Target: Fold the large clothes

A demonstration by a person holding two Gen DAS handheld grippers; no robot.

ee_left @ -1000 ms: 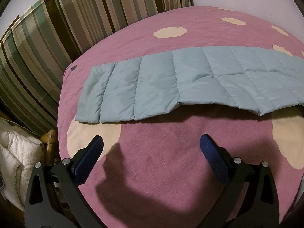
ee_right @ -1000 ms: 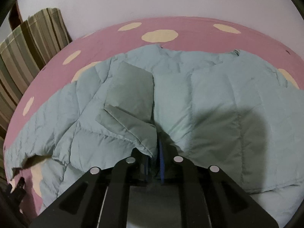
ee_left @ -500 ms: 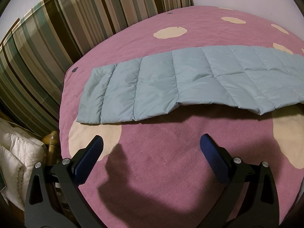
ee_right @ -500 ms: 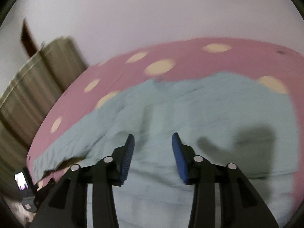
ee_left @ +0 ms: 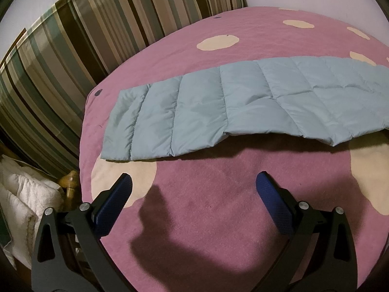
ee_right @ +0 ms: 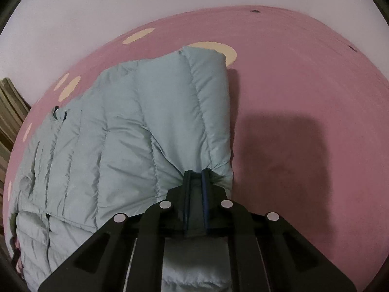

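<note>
A pale blue quilted jacket lies on a pink bed cover (ee_left: 218, 206) with cream spots. Its long sleeve (ee_left: 218, 104) stretches flat across the left wrist view. My left gripper (ee_left: 194, 182) hovers open over bare cover just in front of that sleeve, touching nothing. In the right wrist view the jacket's body (ee_right: 121, 133) fills the left half. My right gripper (ee_right: 195, 175) sits at the jacket's right-hand edge, its jaws closing tight with a pinch of the blue fabric between the pads.
A striped cushion (ee_left: 73, 48) stands along the bed's left side, with white bedding (ee_left: 24, 199) and a wooden post (ee_left: 70, 180) below it. A pale wall (ee_right: 97, 12) runs behind the bed. Bare pink cover (ee_right: 304, 121) lies right of the jacket.
My right gripper let go of a folded flap, swung right across the jacket with jaws apart, then closed on the jacket's right edge. The left gripper and sleeve stayed put.
</note>
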